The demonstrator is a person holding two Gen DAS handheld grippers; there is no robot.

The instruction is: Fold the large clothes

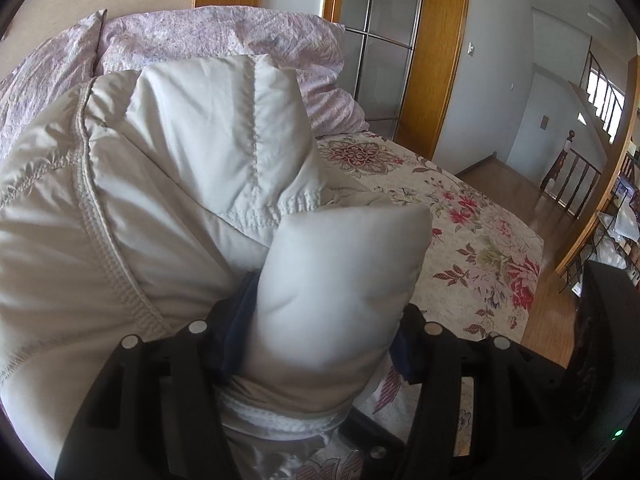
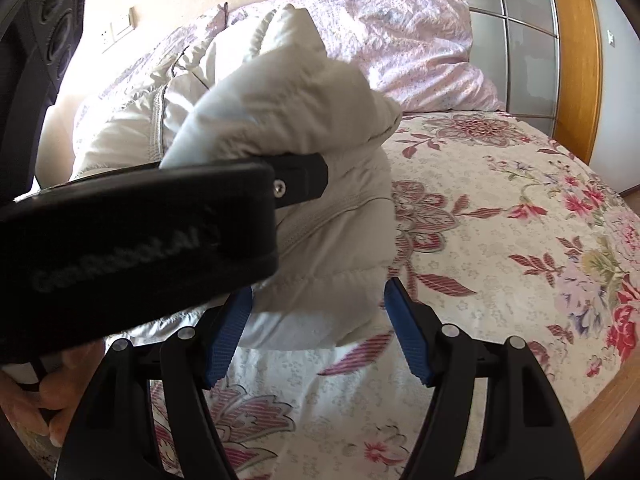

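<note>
A cream padded jacket [image 1: 160, 184] lies bunched on the floral bedspread [image 1: 460, 240]. In the left wrist view my left gripper [image 1: 322, 332] is shut on a puffy fold of it that fills the gap between the blue pads and bulges above them. From the right wrist view the jacket [image 2: 340, 232] sits ahead, and a finger of the left gripper [image 2: 304, 178] pokes under the raised fold. My right gripper [image 2: 318, 320] is open at the jacket's near lower edge. Its left pad is close against the fabric and its right pad stands apart.
Pink pillows [image 1: 220, 36] lean at the head of the bed behind the jacket. A wood-framed glass door [image 1: 444, 60] and wooden floor [image 1: 520, 184] lie to the right, past the bed's edge. A hand [image 2: 36, 400] grips the left gripper's handle.
</note>
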